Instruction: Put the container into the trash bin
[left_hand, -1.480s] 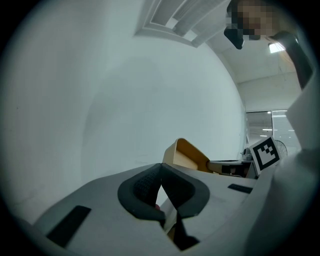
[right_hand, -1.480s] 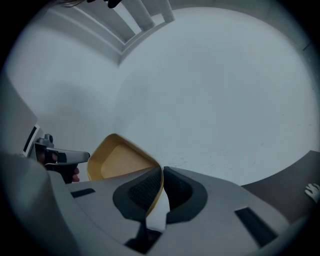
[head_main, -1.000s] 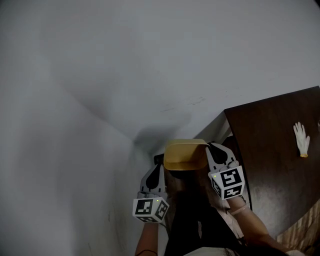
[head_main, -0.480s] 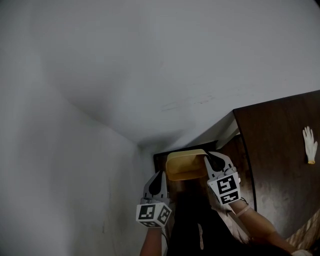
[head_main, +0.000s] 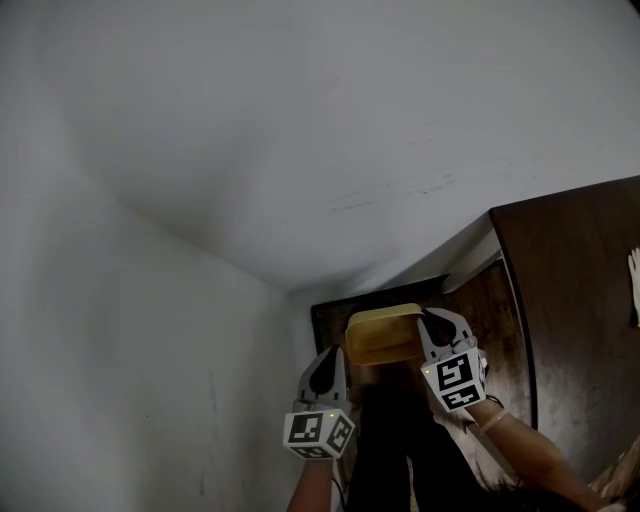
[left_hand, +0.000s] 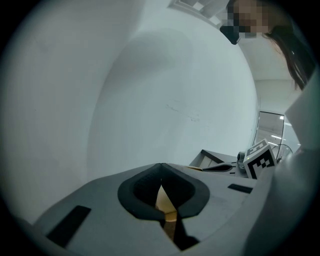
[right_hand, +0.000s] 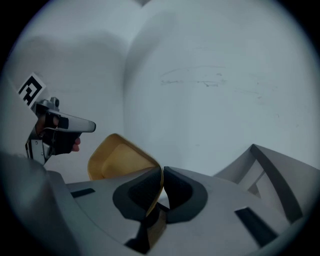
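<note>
A yellow plastic container (head_main: 383, 335) hangs in the air in the head view, and my right gripper (head_main: 430, 322) is shut on its right rim. In the right gripper view the container (right_hand: 120, 160) tilts up to the left, with its rim pinched between the jaws of the right gripper (right_hand: 161, 182). My left gripper (head_main: 322, 372) sits lower left of the container, apart from it, with its jaws shut. From the right gripper view the left gripper (right_hand: 75, 125) is empty. Below the container is a dark box-like opening (head_main: 330, 312); I cannot tell whether it is the trash bin.
White walls meet in a corner ahead and to the left. Dark brown wooden furniture (head_main: 580, 290) stands at the right, close to my right arm. A person's dark clothing fills the bottom middle of the head view.
Both grippers and the container sit slightly further right and lower in the head view. The dark opening under the container has come into sight. The right grip is unchanged.
</note>
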